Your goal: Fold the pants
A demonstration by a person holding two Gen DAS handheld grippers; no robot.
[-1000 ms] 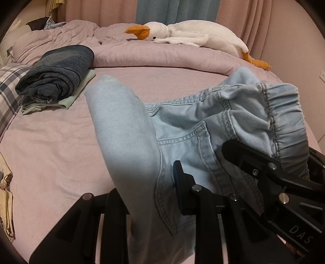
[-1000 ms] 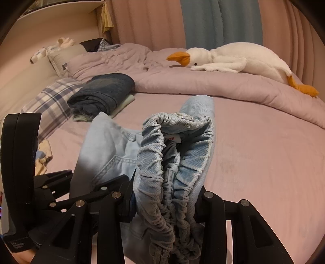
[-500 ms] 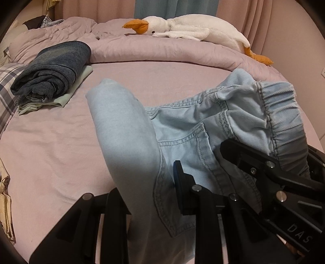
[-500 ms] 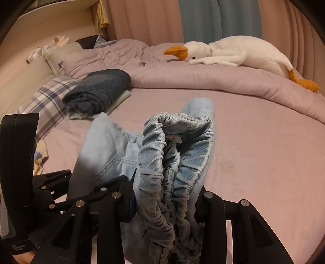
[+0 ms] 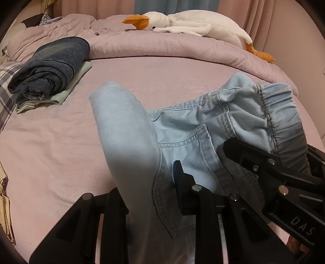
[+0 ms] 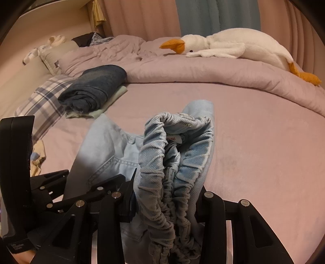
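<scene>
Two grippers' fingers point(image 6: 130, 199) clamping pants point(image 5: 182, 130)

Both tongs point(image 5: 150, 195) point(image 6: 168, 205) clamped, angled downward

We are in a bedroom of a home: a wide bed point(image 6: 254, 130) under a mauve sheet fills both views, its matching duvet point(image 6: 182, 71) pushed back in a long roll. A white plush goose point(image 6: 233, 45) with an orange beak lies along it. Near us, a plaid pillow point(image 6: 43, 99) sits beside folded dark jeans point(image 6: 95, 87) stacked on a pale green garment point(image 5: 67, 87). Pink curtains point(image 6: 142, 18) with a blue panel hang behind the bed.
</scene>
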